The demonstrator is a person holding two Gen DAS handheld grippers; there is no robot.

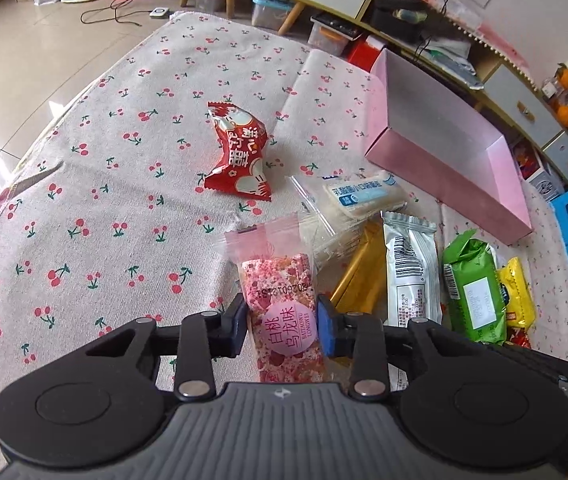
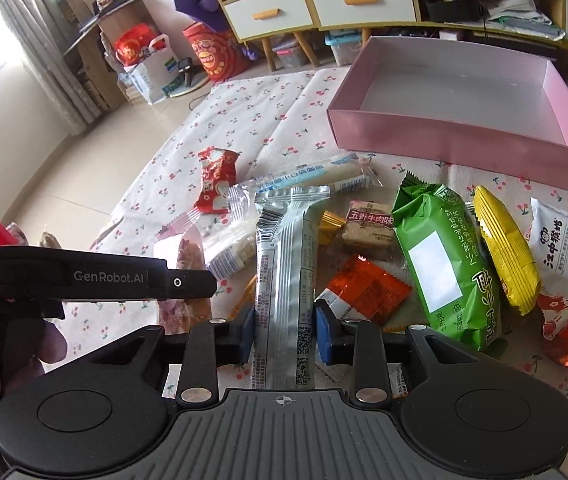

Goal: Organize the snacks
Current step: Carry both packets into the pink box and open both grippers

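The left gripper [image 1: 282,326] fingers clamp a pink peach-oolong snack bar [image 1: 282,308]; the right gripper [image 2: 284,336] fingers clamp a silver wrapped bar [image 2: 284,280], above the cherry-print table [image 1: 124,160], near the empty pink box [image 2: 455,120].

L gripper [image 1: 282,322] clamps pink snack [image 1: 284,300].

Open cloth [image 1: 104,200] is left free at the frame's left; passage at lower right is blocked by piled snack packets [image 1: 423,272].
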